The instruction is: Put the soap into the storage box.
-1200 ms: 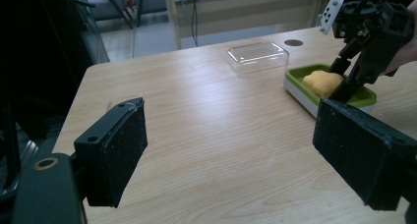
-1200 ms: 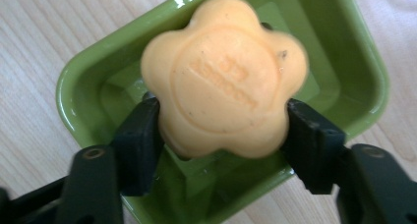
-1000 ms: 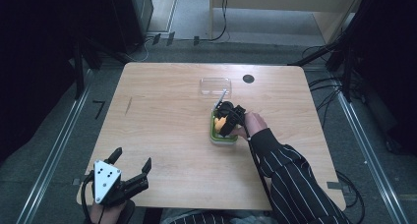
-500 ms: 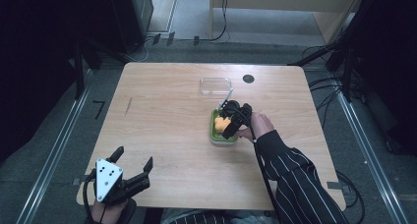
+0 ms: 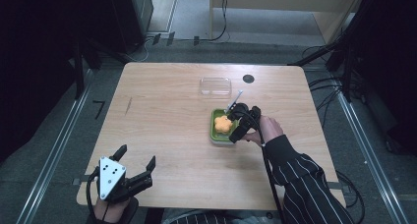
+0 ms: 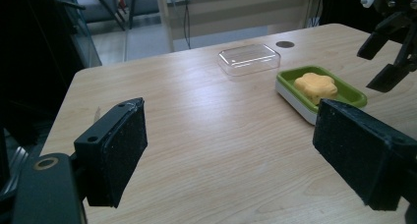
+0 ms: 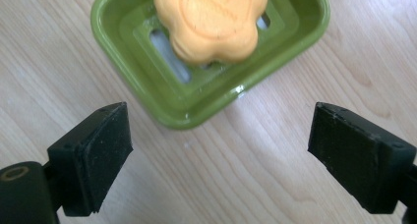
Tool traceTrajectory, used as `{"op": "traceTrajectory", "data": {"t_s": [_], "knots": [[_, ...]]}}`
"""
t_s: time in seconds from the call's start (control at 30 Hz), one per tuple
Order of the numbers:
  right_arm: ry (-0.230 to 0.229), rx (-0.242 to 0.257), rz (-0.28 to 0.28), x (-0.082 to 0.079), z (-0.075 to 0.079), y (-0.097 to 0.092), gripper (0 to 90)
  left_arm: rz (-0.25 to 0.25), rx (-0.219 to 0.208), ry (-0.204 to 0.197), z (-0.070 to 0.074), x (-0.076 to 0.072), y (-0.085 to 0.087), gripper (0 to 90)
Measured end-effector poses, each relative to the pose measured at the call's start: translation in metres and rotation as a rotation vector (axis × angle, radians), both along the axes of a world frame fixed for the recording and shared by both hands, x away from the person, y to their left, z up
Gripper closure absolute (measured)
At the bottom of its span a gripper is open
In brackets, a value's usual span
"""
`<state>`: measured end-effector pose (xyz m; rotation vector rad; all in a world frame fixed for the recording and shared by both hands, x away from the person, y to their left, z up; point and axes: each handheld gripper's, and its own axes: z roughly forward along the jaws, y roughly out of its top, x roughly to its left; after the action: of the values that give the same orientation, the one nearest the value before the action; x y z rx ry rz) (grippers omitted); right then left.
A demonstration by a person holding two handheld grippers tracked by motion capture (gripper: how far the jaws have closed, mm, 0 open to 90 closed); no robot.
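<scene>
An orange flower-shaped soap (image 5: 223, 124) (image 7: 214, 17) lies in a green soap dish (image 5: 213, 133) (image 7: 128, 76) right of the table's middle. My right gripper (image 5: 237, 124) (image 7: 221, 155) hovers just past the dish's right edge. It is open and its jaws have just been opening, with bare wood and no object between them. My left gripper (image 5: 136, 155) (image 6: 231, 150) rests open at the near left corner, holding nothing. From there the soap (image 6: 314, 85), the dish (image 6: 295, 94) and the right gripper (image 6: 388, 52) show ahead to the right.
A clear plastic lid (image 5: 215, 85) (image 6: 249, 58) lies just beyond the dish. A round black grommet (image 5: 248, 78) sits near the far edge. A short dark mark (image 5: 129, 105) is on the left half of the wooden table (image 5: 162, 121).
The right gripper has drawn back off the dish toward the right and risen a little, its jaws spreading. The soap now lies uncovered in the dish. The left gripper stayed put.
</scene>
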<state>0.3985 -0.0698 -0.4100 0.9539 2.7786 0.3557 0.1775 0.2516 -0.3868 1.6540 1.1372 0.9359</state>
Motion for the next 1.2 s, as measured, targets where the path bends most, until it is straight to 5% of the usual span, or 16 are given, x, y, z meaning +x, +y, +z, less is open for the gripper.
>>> {"op": "traceTrajectory", "data": {"t_s": [0.57, 1.2], "knots": [[0.013, -0.018, -0.056, -0.034, 0.007, -0.035, 9.4, 0.004, -0.001, 0.000, 0.000, -0.001, 0.001, 13.7], [0.080, -0.083, -0.117, -0.066, -0.020, -0.072, 9.4, 0.003, -0.001, 0.001, 0.000, -0.001, 0.001, 13.7]]}}
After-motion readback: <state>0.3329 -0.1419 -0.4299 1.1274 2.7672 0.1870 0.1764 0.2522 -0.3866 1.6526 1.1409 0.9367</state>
